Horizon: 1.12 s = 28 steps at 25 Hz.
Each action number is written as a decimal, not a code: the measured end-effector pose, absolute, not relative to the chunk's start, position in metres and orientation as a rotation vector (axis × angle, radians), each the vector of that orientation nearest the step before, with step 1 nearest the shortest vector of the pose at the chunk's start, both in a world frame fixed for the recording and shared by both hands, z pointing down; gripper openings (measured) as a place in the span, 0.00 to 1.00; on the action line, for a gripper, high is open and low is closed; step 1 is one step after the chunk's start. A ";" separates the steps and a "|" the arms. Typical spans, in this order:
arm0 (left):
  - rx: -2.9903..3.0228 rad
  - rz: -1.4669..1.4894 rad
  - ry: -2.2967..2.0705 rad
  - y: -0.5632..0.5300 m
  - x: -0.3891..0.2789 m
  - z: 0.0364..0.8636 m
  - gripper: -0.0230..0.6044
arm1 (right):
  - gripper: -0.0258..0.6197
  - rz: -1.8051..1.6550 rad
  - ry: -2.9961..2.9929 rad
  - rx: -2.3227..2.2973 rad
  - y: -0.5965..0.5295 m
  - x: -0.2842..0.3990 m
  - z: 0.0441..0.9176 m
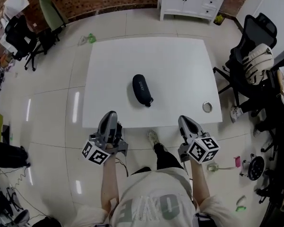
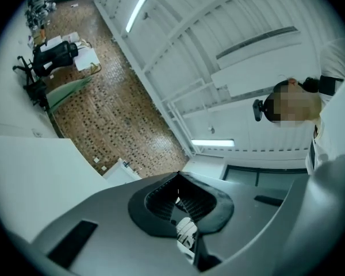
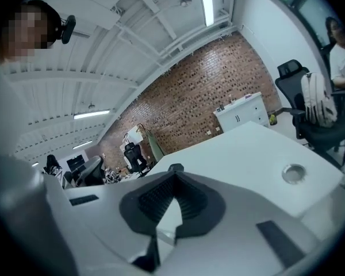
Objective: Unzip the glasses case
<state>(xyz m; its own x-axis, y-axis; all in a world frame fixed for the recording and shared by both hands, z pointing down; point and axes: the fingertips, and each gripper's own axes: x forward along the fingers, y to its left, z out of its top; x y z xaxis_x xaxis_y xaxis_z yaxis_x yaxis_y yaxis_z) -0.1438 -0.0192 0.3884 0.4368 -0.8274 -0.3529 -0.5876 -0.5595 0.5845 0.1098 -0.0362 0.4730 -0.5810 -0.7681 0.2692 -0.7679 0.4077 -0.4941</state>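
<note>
A black glasses case (image 1: 142,90) lies closed near the middle of a white table (image 1: 180,60), whatever it holds hidden from view. At the table's near edge, the left gripper (image 1: 110,115) and right gripper (image 1: 184,119) hang well apart from the case, each with its jaws pressed together on nothing. A small round ring (image 1: 207,107) sits near the table's right front corner
</note>
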 end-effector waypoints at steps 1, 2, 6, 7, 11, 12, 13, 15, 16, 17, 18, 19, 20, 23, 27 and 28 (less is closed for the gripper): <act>2.351 -0.887 -1.165 0.004 -0.139 0.385 0.04 | 0.04 -0.906 2.619 -1.444 -0.011 0.111 0.471; 2.379 -0.889 -1.131 0.030 -0.134 0.383 0.04 | 0.04 -0.889 2.607 -1.445 0.017 0.111 0.468; 2.389 -0.865 -1.115 0.137 -0.128 0.374 0.04 | 0.04 -0.829 2.594 -1.450 0.126 0.099 0.451; 2.367 -0.872 -1.120 0.162 -0.129 0.369 0.04 | 0.04 -0.808 2.597 -1.451 0.152 0.096 0.443; 2.359 -0.902 -1.113 0.262 -0.122 0.347 0.04 | 0.04 -0.674 2.618 -1.436 0.247 0.097 0.406; 2.359 -0.919 -1.112 0.286 -0.120 0.342 0.04 | 0.04 -0.647 2.619 -1.430 0.269 0.102 0.400; 2.357 -0.941 -1.109 0.310 -0.117 0.339 0.04 | 0.04 -0.629 2.615 -1.422 0.291 0.108 0.395; 2.361 -0.973 -1.109 0.360 -0.111 0.334 0.04 | 0.04 -0.606 2.599 -1.414 0.338 0.120 0.389; 2.366 -0.976 -1.119 0.387 -0.107 0.332 0.04 | 0.04 -0.594 2.590 -1.416 0.364 0.126 0.387; 2.369 -0.976 -1.136 0.417 -0.101 0.331 0.04 | 0.04 -0.583 2.581 -1.419 0.392 0.133 0.386; 2.368 -0.977 -1.157 0.447 -0.095 0.331 0.04 | 0.04 -0.577 2.573 -1.421 0.422 0.141 0.386; 2.363 -0.980 -1.178 0.478 -0.087 0.332 0.04 | 0.04 -0.575 2.568 -1.421 0.453 0.150 0.387; 2.359 -0.979 -1.196 0.508 -0.078 0.333 0.04 | 0.04 -0.574 2.567 -1.418 0.483 0.158 0.388; 2.362 -0.937 -1.246 0.585 -0.057 0.331 0.04 | 0.04 -0.570 2.572 -1.407 0.562 0.175 0.384; 2.357 -0.910 -1.316 0.659 -0.045 0.310 0.04 | 0.04 -0.561 2.581 -1.375 0.638 0.183 0.362; 2.377 -0.884 -1.337 0.675 -0.044 0.306 0.04 | 0.04 -0.547 2.581 -1.369 0.653 0.182 0.355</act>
